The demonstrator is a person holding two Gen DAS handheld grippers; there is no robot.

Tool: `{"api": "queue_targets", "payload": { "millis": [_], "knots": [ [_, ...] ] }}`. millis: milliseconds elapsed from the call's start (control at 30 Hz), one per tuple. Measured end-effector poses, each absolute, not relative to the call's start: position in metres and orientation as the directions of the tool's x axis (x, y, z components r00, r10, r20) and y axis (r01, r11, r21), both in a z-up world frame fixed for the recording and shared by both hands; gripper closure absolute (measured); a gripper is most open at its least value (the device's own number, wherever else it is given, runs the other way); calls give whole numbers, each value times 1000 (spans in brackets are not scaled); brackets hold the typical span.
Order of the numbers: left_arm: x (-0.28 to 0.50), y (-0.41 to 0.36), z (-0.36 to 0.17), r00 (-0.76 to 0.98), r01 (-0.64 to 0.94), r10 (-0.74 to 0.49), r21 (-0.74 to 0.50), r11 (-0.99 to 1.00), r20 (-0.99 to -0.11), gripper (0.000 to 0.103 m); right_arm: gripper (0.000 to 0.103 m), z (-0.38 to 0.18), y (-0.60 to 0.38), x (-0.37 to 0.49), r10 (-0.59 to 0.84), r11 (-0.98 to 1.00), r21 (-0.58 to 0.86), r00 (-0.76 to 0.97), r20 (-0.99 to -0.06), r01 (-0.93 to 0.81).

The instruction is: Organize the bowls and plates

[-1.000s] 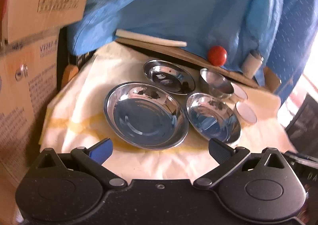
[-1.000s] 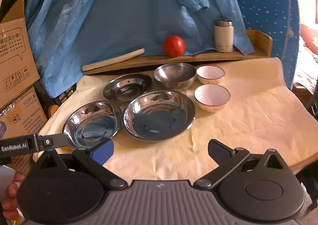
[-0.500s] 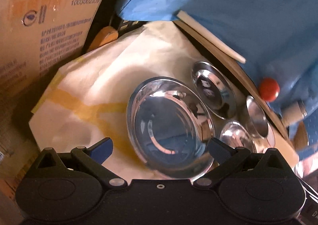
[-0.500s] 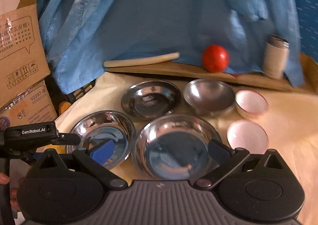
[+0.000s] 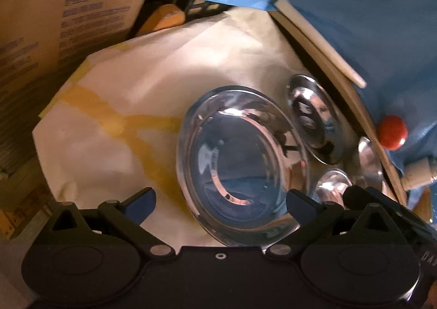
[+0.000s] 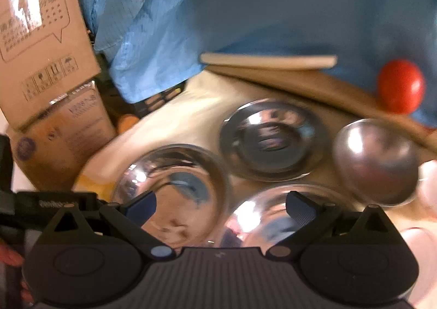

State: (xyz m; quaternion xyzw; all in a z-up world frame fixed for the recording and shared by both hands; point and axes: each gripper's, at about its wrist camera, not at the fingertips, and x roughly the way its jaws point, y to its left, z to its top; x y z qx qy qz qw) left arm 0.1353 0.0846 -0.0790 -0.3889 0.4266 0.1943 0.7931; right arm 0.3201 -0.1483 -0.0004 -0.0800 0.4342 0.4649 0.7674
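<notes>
Both grippers low over steel dishes on cream-papered bench (image 5: 169,63), jaws apart, nothing gripped.

Left gripper (image 5: 218,201) hangs over the large round shiny steel plate (image 5: 240,161) at the bench's left front; right gripper (image 6: 220,203) sits above that plate and the second large steel plate (image 6: 273,210) just beside it. Smaller steel plate (image 6: 271,139) behind, dull steel bowl (image 6: 375,160) to its right, apart from it. Red tomato (image 6: 401,86) and pale wooden rolling pin (image 6: 269,61) on wooden board (image 6: 300,82) at back; blue cloth (image 6: 273,3) behind, cardboard boxes (image 6: 43,44) left. Right view blurred.
</notes>
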Motion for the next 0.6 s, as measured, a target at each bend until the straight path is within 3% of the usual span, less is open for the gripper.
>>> {"api": "queue_targets", "payload": {
  "millis": [133,333,500,600],
  "knots": [
    [135,85,-78,552,-669,7,-438,600,-834,5,0,-11,-132,330,638,495,281,125,-760,-822],
    [130,86,-78,549,-707,53,-430,561,-834,20,0,-24,-110,346,622,429,339,2,-783,-837],
    [128,84,-79,540,-725,69,-422,544,-839,55,5,-38,-95,362,615,418,407,-77,-785,-812],
    [130,84,-77,520,-738,87,-397,545,-849,64,16,-45,-88,368,585,437,399,-82,-807,-806]
  ]
}}
